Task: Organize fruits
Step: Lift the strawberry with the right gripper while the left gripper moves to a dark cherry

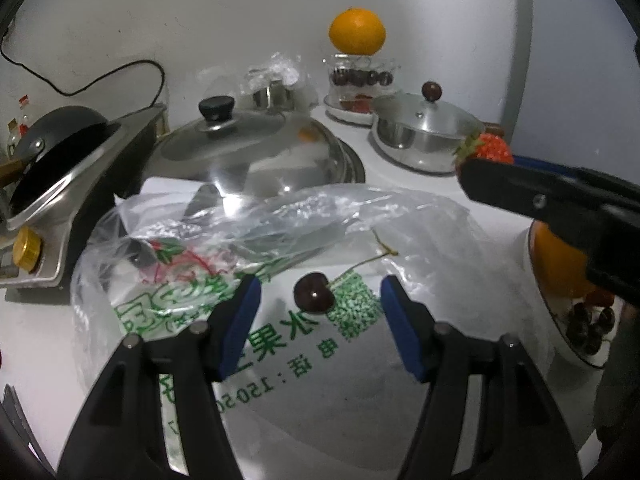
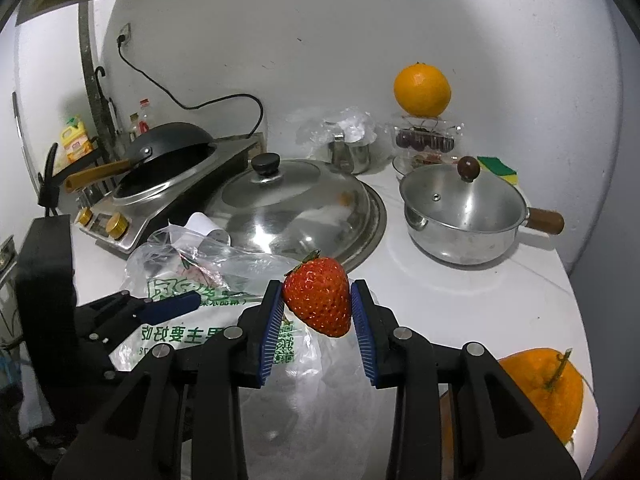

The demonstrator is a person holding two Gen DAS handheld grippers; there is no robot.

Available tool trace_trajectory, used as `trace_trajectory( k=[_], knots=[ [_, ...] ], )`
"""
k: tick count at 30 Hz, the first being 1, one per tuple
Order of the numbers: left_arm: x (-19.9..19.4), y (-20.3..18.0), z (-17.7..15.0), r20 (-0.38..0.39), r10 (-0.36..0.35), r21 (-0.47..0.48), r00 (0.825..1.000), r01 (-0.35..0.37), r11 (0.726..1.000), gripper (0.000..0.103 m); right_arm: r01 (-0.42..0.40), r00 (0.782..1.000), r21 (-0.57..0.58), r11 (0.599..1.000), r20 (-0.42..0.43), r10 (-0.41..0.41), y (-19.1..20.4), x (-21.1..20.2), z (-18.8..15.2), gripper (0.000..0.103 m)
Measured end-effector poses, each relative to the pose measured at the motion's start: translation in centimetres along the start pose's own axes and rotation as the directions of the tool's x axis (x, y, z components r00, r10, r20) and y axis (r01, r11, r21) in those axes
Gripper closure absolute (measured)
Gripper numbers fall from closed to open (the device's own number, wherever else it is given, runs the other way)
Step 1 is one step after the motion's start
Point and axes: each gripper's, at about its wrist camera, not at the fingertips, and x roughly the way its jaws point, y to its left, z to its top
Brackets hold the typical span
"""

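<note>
My left gripper is open, its blue pads on either side of a dark cherry with a stem that lies on a clear plastic bag with green print. My right gripper is shut on a red strawberry and holds it above the bag; the strawberry also shows in the left wrist view. A white plate at the right holds an orange and several cherries. That orange shows in the right wrist view.
A big steel pot lid sits behind the bag. A small saucepan stands at the right. An orange rests on a clear box of cherries by the wall. A stove with a black pan is at the left.
</note>
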Motion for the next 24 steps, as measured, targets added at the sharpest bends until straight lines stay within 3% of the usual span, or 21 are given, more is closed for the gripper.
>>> trace_trajectory(
  k=[18, 24],
  knots=[
    [3.9, 0.2, 0.4, -0.082, 0.026, 0.004, 0.996, -0.026, 1.000, 0.040, 0.024, 0.999, 0.063, 0.998, -0.030, -0.022, -0.3, 1.4, -0.6, 0.066],
    [4.1, 0.3, 0.4, -0.084, 0.035, 0.001, 0.996, -0.035, 0.999, 0.047, 0.026, 0.999, 0.061, 0.998, -0.028, -0.025, -0.3, 1.4, -0.5, 0.066]
  ],
)
